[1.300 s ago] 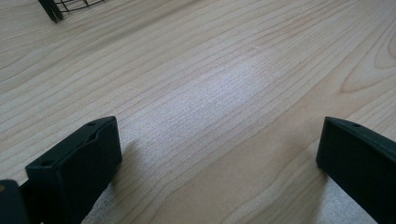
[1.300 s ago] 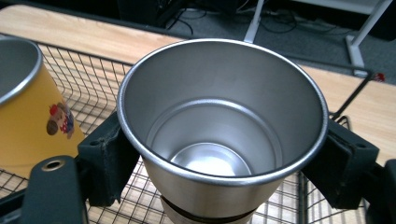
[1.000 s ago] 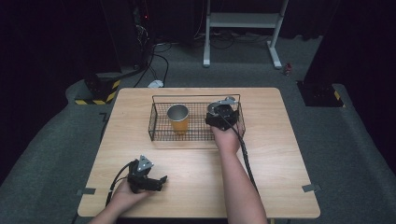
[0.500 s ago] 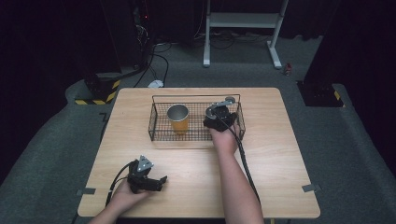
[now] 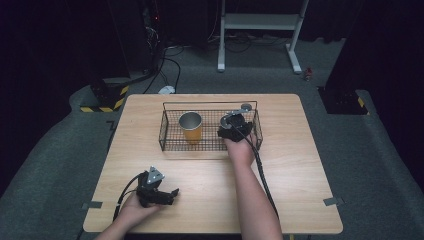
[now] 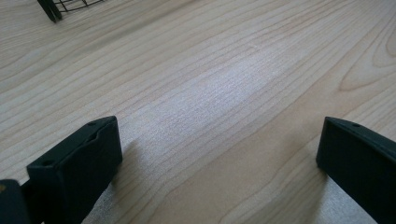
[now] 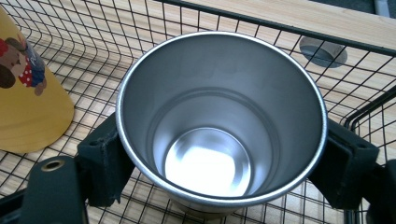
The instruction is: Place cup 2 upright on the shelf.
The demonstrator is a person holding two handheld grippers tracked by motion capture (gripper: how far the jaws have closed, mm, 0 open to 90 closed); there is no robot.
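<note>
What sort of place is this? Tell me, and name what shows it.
Probably a lab or recording studio: a light wooden table stands on grey carpet amid black curtains, loose black floor cables lie behind it, and yellow-black hazard tape marks a base.

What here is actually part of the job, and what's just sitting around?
Part of the job:
- steel cup, gripped between the right gripper jaws
- wire basket, where that cup sits low
- yellow cup, standing in the basket

Just sitting around:
- left gripper, open, resting on the bare table
- white stand and cables on the floor behind
</note>
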